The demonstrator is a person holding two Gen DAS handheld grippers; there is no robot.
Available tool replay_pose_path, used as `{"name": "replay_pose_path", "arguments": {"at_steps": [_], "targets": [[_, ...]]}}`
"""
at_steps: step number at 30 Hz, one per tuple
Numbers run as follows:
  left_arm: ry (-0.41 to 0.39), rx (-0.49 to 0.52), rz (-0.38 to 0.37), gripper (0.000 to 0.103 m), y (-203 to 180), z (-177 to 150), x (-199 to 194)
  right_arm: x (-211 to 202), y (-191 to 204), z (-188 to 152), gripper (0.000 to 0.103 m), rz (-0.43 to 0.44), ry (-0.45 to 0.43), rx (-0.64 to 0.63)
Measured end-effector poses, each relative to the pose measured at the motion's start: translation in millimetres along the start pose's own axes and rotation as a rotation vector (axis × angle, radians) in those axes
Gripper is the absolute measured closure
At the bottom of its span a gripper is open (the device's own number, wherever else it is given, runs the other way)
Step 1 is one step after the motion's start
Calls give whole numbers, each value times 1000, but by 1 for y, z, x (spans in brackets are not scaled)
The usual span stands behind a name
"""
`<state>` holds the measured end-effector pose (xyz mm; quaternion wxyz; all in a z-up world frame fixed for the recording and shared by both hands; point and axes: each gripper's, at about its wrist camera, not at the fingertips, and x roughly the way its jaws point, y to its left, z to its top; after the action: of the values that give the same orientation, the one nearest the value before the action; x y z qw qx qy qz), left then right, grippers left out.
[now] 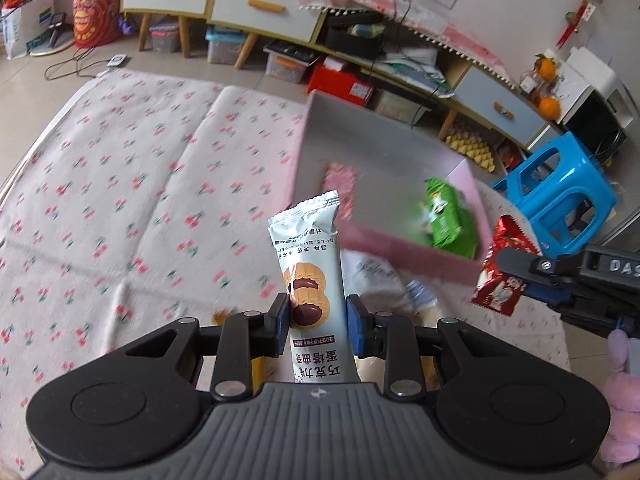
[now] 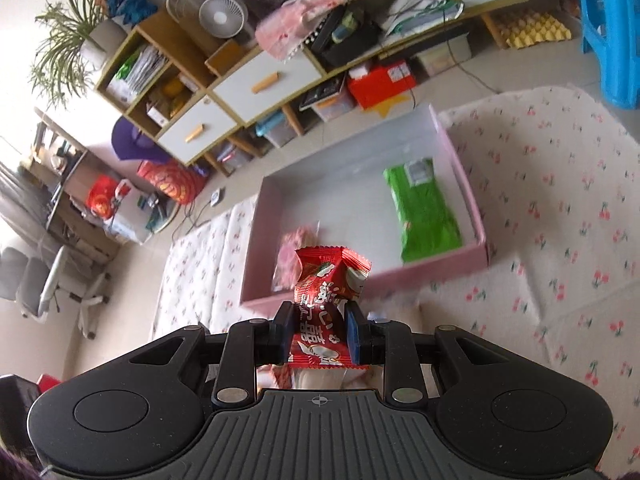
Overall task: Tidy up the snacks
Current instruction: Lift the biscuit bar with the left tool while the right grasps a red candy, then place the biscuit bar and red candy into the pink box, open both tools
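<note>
**Foil packs clamped in both grippers, box ahead**

Silver-white cookie packet (image 1: 310, 280) sits upright between your left gripper (image 1: 318, 322) pads, jaws nearly closed and pinching it low on the wrapper, top seal pointing away from you. Red candy pack (image 2: 326, 304) is crumpled in your right gripper (image 2: 318, 332), jaws equally narrow, pressing both sides.

Step in hand, as I read it: carrying both snacks to the pink box (image 2: 360, 280), which lies just ahead of and below both grippers on the cherry-print blanket (image 1: 120, 200). Already in the box: green packet (image 2: 424, 208) ahead-right of your right gripper, pink patterned snack (image 2: 292, 256) right behind the red pack.

Next move calls for getting each gripper past the near wall and over bare box floor, then opening the jaws. Aim for the gap between green and pink so nothing stacks.

View differences: left wrist shows your right gripper off to its right with the red pack in it, plus loose pale wrappers (image 1: 380, 280) just beyond the left fingertips, outside the box. Right wrist shows the full box interior and far wall; your left gripper is not visible there.
</note>
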<state>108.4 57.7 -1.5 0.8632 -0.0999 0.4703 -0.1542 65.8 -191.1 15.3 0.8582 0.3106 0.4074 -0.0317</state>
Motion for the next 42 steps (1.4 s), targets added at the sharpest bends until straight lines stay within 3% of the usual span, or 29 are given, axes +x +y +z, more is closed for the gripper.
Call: {"name": "replay_pose_path", "arguments": {"at_steps": [4, 15, 22, 37, 39, 42], "targets": [[-6, 29, -8, 76, -9, 21, 12, 18, -10, 21, 78, -21, 6, 19], [-35, 139, -22, 76, -47, 69, 79, 61, -39, 56, 78, 69, -8, 22], [-54, 157, -12, 76, -53, 75, 115, 78, -50, 64, 77, 77, 5, 11], [-93, 179, 4, 75, -50, 81, 130, 96, -52, 66, 73, 47, 14, -25], [-98, 184, 12, 72, -50, 81, 130, 94, -53, 66, 71, 46, -1, -19], [-113, 178, 34, 61, -51, 82, 129, 91, -58, 70, 61, 68, -5, 13]]}}
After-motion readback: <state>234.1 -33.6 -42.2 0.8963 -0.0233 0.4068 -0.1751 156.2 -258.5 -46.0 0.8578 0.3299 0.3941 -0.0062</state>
